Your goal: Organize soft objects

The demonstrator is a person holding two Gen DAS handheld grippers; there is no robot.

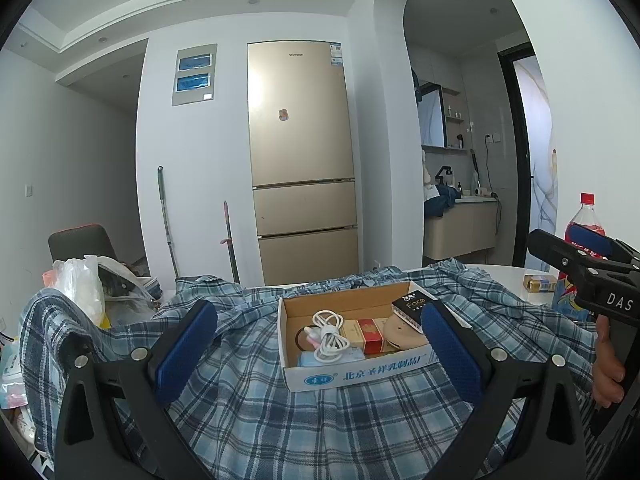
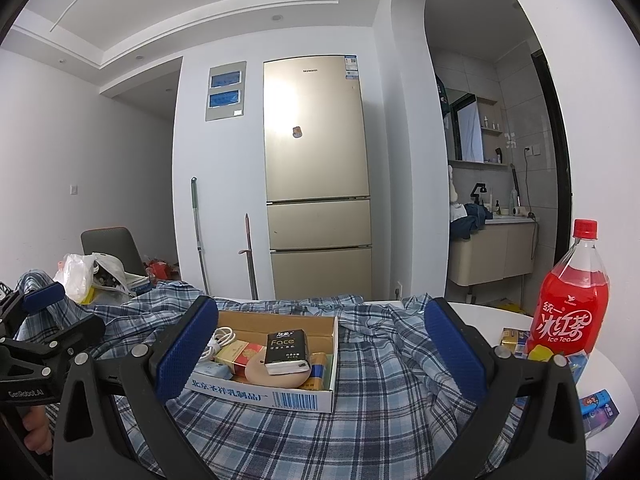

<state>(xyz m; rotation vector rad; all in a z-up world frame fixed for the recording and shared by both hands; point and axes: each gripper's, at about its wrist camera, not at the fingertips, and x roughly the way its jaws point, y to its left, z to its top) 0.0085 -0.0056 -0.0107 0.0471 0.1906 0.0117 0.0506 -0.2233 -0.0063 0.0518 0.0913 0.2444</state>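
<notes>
A blue plaid cloth (image 1: 248,384) is spread in rumpled folds over the white round table (image 2: 492,312), covering most of it and hanging past its left edge. On the cloth, near the middle of the table, sits an open cardboard box (image 1: 316,376) with blue print on its white front wall.

The left gripper (image 1: 318,344) hovers low over the near part of the cloth, its blue-padded fingers spread wide with nothing between them; the box shows in the gap. The right gripper (image 2: 320,344) hangs beside it, likewise spread wide and empty, with the box just left of its centre line.

From the left wrist view the box contents read clearly: a coiled white cable (image 1: 328,334), a red and gold carton (image 1: 366,334), a tan round pad (image 1: 400,334) and a black tissue pack (image 1: 412,306) leaning on the right wall. The right wrist view shows the pack's "Face" label (image 2: 288,344) and a barcode on the box front.

Only the right wrist view shows the whole red iced tea bottle (image 2: 568,304) standing at the table's right edge, with small colourful boxes (image 2: 600,408) at its foot. The left view catches the white plastic bag (image 1: 82,288) at the far left more closely. A gold fridge (image 1: 300,152) stands against the back wall.
</notes>
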